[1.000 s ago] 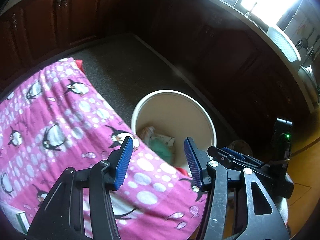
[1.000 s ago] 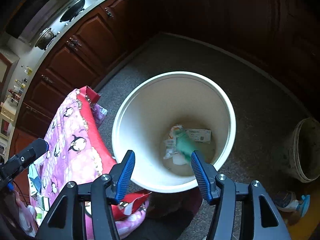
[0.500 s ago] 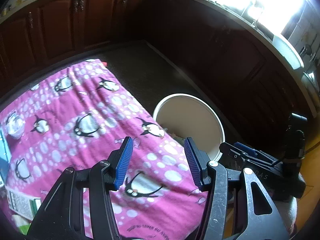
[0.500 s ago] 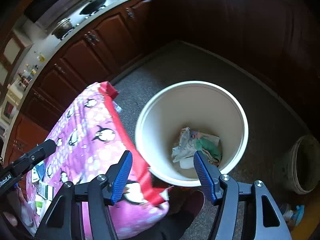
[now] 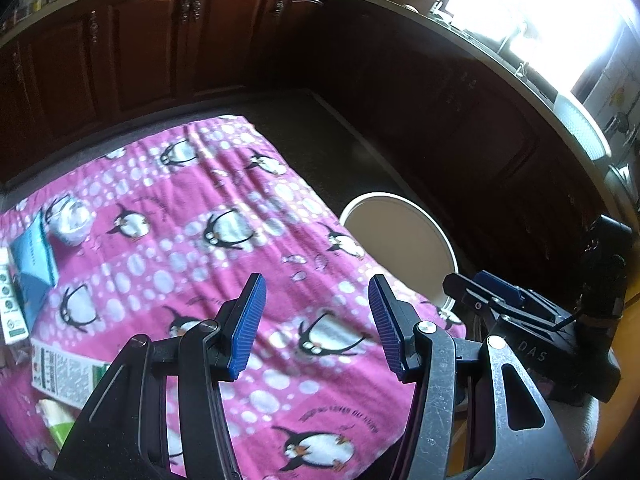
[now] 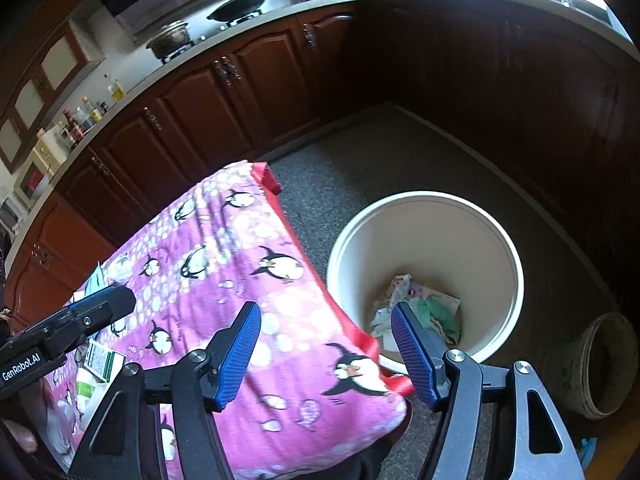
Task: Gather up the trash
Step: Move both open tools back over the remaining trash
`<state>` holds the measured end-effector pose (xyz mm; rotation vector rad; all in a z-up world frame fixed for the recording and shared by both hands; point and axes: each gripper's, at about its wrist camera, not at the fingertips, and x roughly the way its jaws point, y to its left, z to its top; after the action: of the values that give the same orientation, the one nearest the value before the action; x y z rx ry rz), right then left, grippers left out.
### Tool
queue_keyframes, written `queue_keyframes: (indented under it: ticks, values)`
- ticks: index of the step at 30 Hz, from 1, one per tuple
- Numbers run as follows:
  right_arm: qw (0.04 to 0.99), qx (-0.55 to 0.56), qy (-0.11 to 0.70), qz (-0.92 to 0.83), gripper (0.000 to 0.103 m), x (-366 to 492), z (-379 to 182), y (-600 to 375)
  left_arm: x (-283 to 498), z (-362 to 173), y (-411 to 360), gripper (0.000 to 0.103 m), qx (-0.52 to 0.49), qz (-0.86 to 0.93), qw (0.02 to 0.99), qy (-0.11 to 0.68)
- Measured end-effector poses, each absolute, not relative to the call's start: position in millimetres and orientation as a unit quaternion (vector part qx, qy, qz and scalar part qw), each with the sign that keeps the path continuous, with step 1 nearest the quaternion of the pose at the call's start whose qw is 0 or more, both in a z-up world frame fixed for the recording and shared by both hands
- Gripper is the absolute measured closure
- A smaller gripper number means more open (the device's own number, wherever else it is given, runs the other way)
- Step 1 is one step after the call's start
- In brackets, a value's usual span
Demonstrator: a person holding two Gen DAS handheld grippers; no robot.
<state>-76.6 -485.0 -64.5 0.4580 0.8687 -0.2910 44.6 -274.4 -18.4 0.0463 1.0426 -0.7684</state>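
Note:
A white bin [image 6: 504,240] stands on the floor beside a table under a pink penguin cloth [image 6: 240,240]; crumpled paper and green trash [image 6: 420,308] lie in its bottom. The bin also shows in the left wrist view [image 5: 400,200]. My left gripper [image 5: 316,320] is open and empty above the cloth [image 5: 200,208]. My right gripper [image 6: 324,352] is open and empty over the cloth's corner, near the bin. On the cloth's left end lie a blue booklet [image 5: 32,248], a crumpled white wad [image 5: 72,220], a printed carton [image 5: 64,372] and small boxes [image 6: 100,360].
Dark wooden cabinets [image 5: 160,40] line the walls around the grey floor [image 6: 360,168]. A worn grey pot [image 6: 608,364] stands on the floor right of the bin. The right gripper's body [image 5: 540,336] shows beside the left one.
Both grippers have pulled up and back from the bin toward the table. The left view has swung left, bringing the trash on the cloth's left end into sight. Both stay open.

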Motion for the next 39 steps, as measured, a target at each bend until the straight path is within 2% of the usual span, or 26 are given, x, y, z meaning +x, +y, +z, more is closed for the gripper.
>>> queue_keyframes:
  ticks: [2, 11, 26, 34, 39]
  values:
    - [0.874, 0.214, 0.416, -0.133, 0.037, -74.1, -61.6, -478.2, 44.7, -19.3, -265.2, 0.046, 0.017, -0.354, 0.798, 0.488]
    - [0.883, 0.186, 0.415, -0.114, 0.035, -60.5, -52.2, -447.1, 48.3, -16.7, -208.8, 0.041, -0.018, -0.325, 0.806, 0.494]
    - [0.892, 0.149, 0.424, -0.04, 0.034, -31.4, -44.2, -380.3, 50.7, -1.6, -75.6, 0.038, -0.074, -0.244, 0.834, 0.489]
    - [0.88, 0.144, 0.451, 0.038, 0.033, -11.4, -57.3, -331.6, 53.9, -14.9, -7.5, 0.038, -0.115, -0.189, 0.834, 0.506]
    - [0.873, 0.127, 0.467, 0.063, 0.033, -2.6, -67.4, -303.5, 45.2, -35.8, -0.3, 0.038, -0.123, -0.188, 0.815, 0.534]
